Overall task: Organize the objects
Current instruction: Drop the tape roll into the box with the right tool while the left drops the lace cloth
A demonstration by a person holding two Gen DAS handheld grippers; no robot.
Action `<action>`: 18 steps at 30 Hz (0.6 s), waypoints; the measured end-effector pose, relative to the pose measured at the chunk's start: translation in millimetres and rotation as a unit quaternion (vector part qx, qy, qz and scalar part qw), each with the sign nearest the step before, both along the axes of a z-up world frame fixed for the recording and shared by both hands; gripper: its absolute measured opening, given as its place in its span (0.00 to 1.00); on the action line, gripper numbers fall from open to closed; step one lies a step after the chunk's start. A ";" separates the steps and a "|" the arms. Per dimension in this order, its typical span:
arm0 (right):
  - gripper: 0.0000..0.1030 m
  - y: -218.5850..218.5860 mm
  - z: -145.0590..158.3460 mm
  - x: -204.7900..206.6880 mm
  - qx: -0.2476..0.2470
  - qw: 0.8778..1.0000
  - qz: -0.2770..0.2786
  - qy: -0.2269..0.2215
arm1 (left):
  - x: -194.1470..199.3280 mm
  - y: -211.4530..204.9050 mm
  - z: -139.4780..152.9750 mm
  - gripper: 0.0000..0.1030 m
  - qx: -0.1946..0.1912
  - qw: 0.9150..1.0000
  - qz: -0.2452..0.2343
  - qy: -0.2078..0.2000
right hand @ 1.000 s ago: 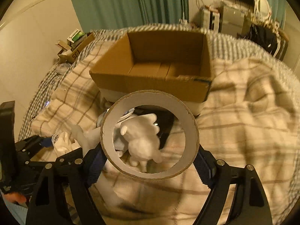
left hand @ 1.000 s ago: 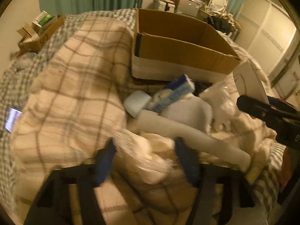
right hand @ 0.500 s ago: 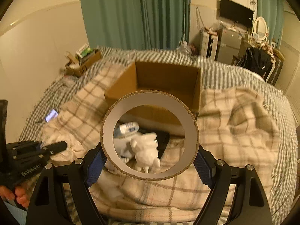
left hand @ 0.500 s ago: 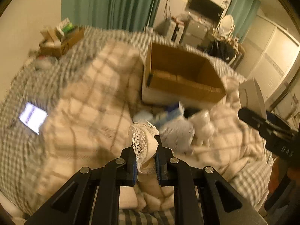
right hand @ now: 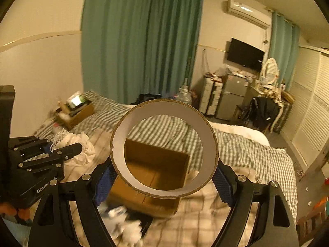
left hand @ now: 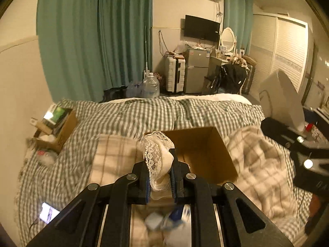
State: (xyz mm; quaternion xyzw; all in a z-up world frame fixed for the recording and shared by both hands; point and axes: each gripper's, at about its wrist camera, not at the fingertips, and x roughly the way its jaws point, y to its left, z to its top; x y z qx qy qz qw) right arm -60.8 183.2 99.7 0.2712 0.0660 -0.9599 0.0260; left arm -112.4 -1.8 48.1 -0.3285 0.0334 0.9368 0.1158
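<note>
My left gripper (left hand: 159, 177) is shut on a white lace-trimmed cloth (left hand: 157, 156) and holds it up in front of an open cardboard box (left hand: 203, 154) on the bed. My right gripper (right hand: 163, 178) is shut on a wide cardboard tube (right hand: 164, 151), seen end-on. The box (right hand: 156, 168) shows through the tube's ring. The left gripper with the cloth (right hand: 76, 146) shows at the left in the right wrist view. The tube (left hand: 281, 96) shows at the right in the left wrist view. Blurred small items (left hand: 164, 220) lie on the bed below.
The box rests on a plaid blanket (left hand: 261, 168) over a checked duvet (left hand: 133, 113). A small box of items (left hand: 55, 127) sits at the bed's left edge. A lit phone (left hand: 48, 215) lies at lower left. Curtains, a fridge and a wardrobe stand behind.
Both grippers have risen and tilted up, so the room's far wall is in view. The left gripper closed on the cloth and lifted it off the bed. The right still holds the tube.
</note>
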 end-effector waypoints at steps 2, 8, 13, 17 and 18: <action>0.80 0.4 -13.5 -15.5 -0.003 1.000 -0.009 -0.002 | -15.8 2.6 -10.3 0.14 0.009 1.000 0.000 -0.008; 0.80 6.3 -82.1 -69.0 0.001 0.999 -0.020 -0.048 | -52.8 8.1 -65.0 0.14 0.031 0.998 -0.010 -0.053; 0.80 25.7 -130.7 -96.3 -0.049 0.995 -0.028 -0.077 | -68.4 15.2 -98.2 0.14 0.026 0.997 -0.035 -0.068; 0.81 38.7 -154.3 -108.0 -0.080 0.994 -0.025 -0.074 | -72.0 20.4 -108.8 0.17 0.032 0.996 -0.053 -0.065; 0.81 40.4 -155.3 -107.1 -0.082 0.994 -0.028 -0.066 | -71.5 20.7 -109.7 0.18 0.033 0.996 -0.054 -0.063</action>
